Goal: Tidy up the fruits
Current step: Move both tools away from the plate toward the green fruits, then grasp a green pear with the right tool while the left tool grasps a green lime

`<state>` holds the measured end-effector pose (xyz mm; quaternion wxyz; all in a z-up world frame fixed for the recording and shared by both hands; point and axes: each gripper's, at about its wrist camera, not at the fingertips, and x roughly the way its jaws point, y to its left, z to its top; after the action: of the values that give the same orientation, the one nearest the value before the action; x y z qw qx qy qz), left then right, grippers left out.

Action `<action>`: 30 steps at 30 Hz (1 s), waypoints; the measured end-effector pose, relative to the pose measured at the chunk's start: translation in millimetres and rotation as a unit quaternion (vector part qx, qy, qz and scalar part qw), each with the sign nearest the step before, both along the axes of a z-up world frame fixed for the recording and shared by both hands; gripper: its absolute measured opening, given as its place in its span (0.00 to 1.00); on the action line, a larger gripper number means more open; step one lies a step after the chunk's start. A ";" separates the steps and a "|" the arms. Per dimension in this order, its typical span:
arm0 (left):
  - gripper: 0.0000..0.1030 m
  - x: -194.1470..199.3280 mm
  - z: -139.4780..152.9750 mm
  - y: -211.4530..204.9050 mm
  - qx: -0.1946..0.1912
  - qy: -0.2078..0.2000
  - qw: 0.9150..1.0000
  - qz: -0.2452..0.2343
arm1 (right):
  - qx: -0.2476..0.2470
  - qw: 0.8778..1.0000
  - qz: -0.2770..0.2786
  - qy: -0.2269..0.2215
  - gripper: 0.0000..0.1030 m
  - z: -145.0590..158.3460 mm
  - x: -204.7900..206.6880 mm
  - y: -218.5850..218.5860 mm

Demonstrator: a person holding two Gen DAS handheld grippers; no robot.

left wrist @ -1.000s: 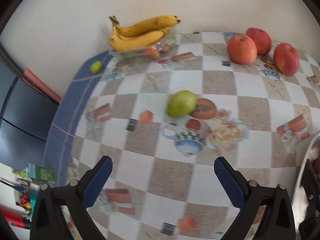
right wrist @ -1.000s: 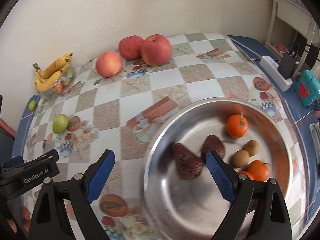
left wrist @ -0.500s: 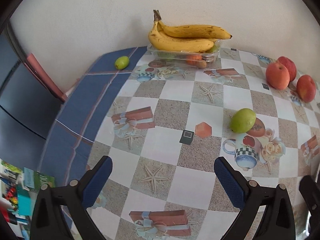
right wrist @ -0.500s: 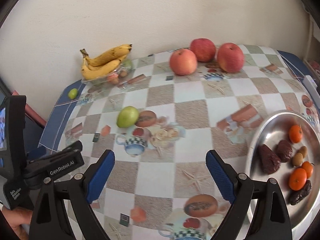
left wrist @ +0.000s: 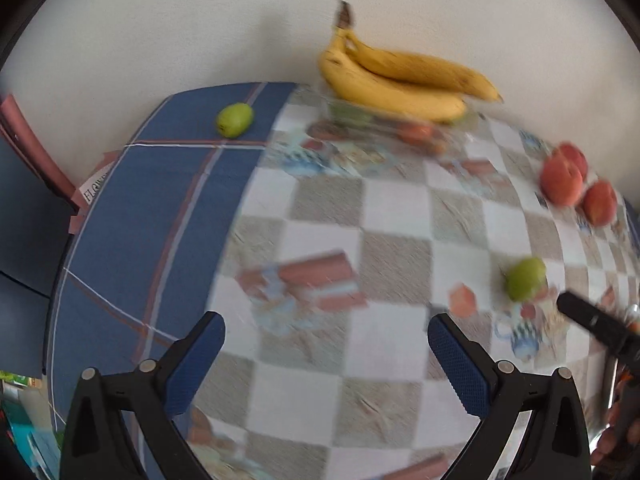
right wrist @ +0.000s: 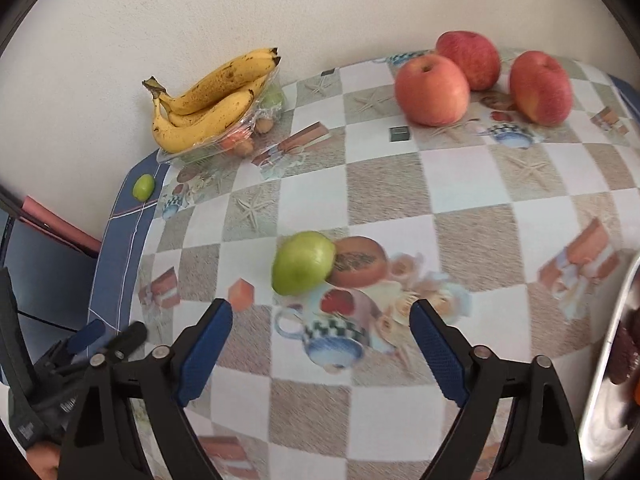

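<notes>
A green pear (right wrist: 303,268) lies on the patterned tablecloth just ahead of my right gripper (right wrist: 322,338), which is open and empty; the pear also shows in the left wrist view (left wrist: 525,278). A small green fruit (left wrist: 234,119) lies on the blue border at the far left, also in the right wrist view (right wrist: 143,187). Bananas (left wrist: 404,80) rest on a clear tray of small fruits (right wrist: 224,142) by the wall. Three red apples (right wrist: 432,90) sit at the back right. My left gripper (left wrist: 326,350) is open and empty above the cloth.
A steel bowl (right wrist: 612,344) with dark fruits stands at the right edge. The table's left edge (left wrist: 68,264) drops off beside a dark cabinet. The wall runs behind the fruit.
Both grippers have swung left. The right one has come closer to the green pear and the bowl has slid to the frame's right edge. The left one now faces the blue border.
</notes>
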<state>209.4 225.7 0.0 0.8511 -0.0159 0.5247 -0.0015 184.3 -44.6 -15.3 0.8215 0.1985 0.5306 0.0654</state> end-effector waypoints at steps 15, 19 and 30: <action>0.88 118.9 12.9 110.3 -0.038 -0.060 0.996 0.051 | -0.011 0.998 0.050 0.029 0.52 -31.8 54.0 26.7; 0.88 142.9 0.8 113.1 -0.032 -0.062 0.996 0.049 | -0.021 0.997 0.065 0.025 0.43 -38.7 57.6 31.4; 0.76 198.8 -35.6 94.5 0.021 -0.073 0.997 0.018 | -0.031 0.994 0.104 -0.015 0.43 -38.9 55.8 36.4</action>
<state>408.2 320.1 -35.7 0.8873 -0.0068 0.4605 0.0235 240.1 -8.2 -54.2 0.8237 0.1154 0.5381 0.1368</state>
